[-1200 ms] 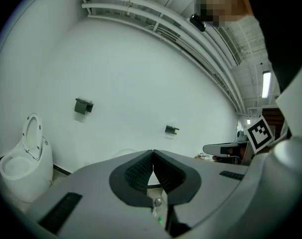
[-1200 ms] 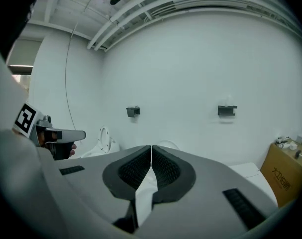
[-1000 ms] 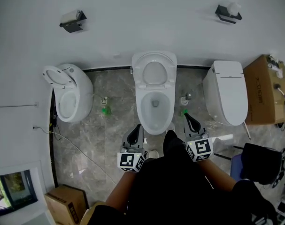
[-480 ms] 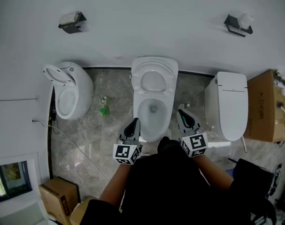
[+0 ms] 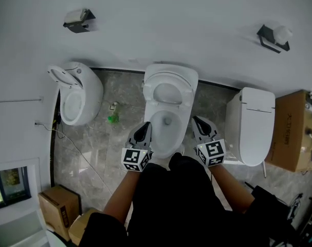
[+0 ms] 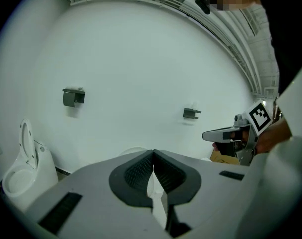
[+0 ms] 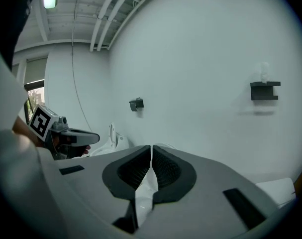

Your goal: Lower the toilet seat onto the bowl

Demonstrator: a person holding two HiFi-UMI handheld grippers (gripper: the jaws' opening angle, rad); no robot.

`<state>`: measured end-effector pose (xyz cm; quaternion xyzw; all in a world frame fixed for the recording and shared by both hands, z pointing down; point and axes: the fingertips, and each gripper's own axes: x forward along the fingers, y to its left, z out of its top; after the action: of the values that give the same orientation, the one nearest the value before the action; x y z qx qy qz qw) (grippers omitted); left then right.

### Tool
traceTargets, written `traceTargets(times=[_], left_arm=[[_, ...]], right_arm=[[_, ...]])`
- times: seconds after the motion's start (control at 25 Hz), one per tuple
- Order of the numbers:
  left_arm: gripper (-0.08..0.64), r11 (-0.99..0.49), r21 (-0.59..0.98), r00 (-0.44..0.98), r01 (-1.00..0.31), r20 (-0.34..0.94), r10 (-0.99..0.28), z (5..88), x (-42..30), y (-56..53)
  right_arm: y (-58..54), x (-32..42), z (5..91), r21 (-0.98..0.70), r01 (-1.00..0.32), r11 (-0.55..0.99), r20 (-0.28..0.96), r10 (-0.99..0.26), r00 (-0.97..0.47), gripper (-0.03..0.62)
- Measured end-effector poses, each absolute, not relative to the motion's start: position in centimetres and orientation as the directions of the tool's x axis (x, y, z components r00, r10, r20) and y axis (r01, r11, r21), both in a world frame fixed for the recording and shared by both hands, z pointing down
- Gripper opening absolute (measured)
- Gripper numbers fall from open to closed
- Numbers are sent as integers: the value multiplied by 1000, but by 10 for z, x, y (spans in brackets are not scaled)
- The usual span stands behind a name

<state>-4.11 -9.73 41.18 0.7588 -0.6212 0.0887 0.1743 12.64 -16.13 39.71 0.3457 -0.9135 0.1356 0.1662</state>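
The middle white toilet [image 5: 167,121] stands against the wall, its seat [image 5: 169,93] raised and leaning back over the open bowl [image 5: 166,133]. My left gripper [image 5: 144,133] hangs at the bowl's left front edge, jaws shut and empty. On the bowl's right side my right gripper [image 5: 201,126] is also shut with nothing held. In the left gripper view the shut gripper [image 6: 152,156] points at the wall, and the other gripper [image 6: 230,134] shows at the right. The right gripper view shows its shut gripper [image 7: 151,151] the same way.
A rounded toilet [image 5: 76,92] with its seat up stands to the left, and a closed toilet [image 5: 253,124] to the right. Cardboard boxes sit at far right [image 5: 295,130] and lower left [image 5: 56,204]. A green item [image 5: 112,119] lies on the floor. Two wall holders [image 5: 78,19] [image 5: 272,37] hang above.
The view has moved in on the middle toilet. Both grippers have come forward to either side of the bowl's front. Both stay shut.
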Motion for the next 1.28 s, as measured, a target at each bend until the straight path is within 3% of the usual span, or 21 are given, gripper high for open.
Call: traceTargets(times=[0.36,1.28], left_arm=[[17,-100,141,146,-985,369,-918,430,-67,-162],[17,-224,184,284,-957,437,-853,507,-111,-276]], right_arm=[[-216,104,424,-136,-643,754,424,-543,-725,34],[-305,48,494,-17,-704,710,522,-594,-612,35]])
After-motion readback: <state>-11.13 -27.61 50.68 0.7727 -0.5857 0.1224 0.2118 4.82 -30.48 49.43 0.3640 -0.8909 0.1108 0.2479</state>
